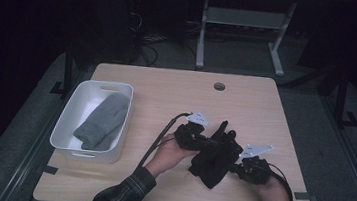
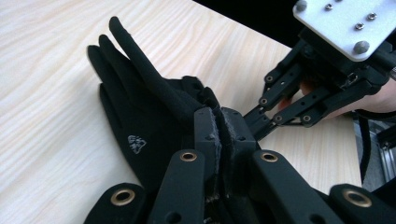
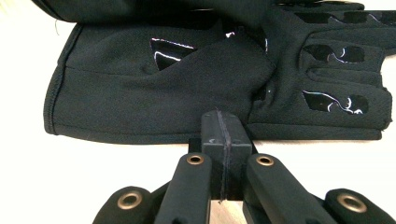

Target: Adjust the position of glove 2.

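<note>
Black glove (image 1: 216, 154) lies on the wooden table (image 1: 167, 94), between my two grippers. Left gripper (image 2: 219, 135) is clamped on a fold of its fabric. Right gripper (image 3: 222, 133) has jaws pressed together at the glove's edge, apparently pinching a thin layer. Grey sock (image 1: 104, 121) rests in the white bin (image 1: 73, 104), well apart at left.

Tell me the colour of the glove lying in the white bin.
Grey: the glove in the white bin, best seen in the high view.
</note>
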Motion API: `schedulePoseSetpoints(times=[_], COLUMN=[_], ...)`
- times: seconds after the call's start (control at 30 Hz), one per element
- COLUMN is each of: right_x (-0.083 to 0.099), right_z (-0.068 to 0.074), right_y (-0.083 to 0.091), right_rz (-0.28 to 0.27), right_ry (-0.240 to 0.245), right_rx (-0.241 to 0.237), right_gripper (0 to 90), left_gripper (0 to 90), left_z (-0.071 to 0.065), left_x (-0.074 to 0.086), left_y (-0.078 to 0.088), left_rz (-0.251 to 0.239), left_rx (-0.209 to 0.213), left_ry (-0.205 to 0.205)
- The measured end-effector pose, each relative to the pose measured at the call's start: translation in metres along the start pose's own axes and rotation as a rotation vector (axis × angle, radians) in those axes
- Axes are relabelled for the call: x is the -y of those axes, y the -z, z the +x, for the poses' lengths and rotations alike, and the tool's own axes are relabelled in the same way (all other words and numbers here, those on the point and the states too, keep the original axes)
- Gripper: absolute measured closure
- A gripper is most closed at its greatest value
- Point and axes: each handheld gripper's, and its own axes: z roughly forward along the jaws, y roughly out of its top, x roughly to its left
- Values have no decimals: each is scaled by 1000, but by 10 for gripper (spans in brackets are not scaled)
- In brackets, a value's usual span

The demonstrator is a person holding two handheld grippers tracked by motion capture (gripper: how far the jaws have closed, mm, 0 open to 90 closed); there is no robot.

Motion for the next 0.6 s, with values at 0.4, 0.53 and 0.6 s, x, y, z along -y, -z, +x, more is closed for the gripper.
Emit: schedulePoseSetpoints(times=[0.4, 0.53, 0.6], right_x=[0, 0, 0], right_z=[0, 0, -1], right_y=[0, 0, 0], right_rz=[-3, -3, -4], right_ry=[2, 1, 3], right_rx=[-3, -2, -2], right_gripper=[900, 900, 900], left_gripper=[819, 761, 781], left_z=[-8, -9, -9], left_x=[0, -3, -3], left_y=[-13, -11, -9], left_rz=[2, -24, -27], left_rx=[35, 55, 51], left_ry=[-5, 0, -4])
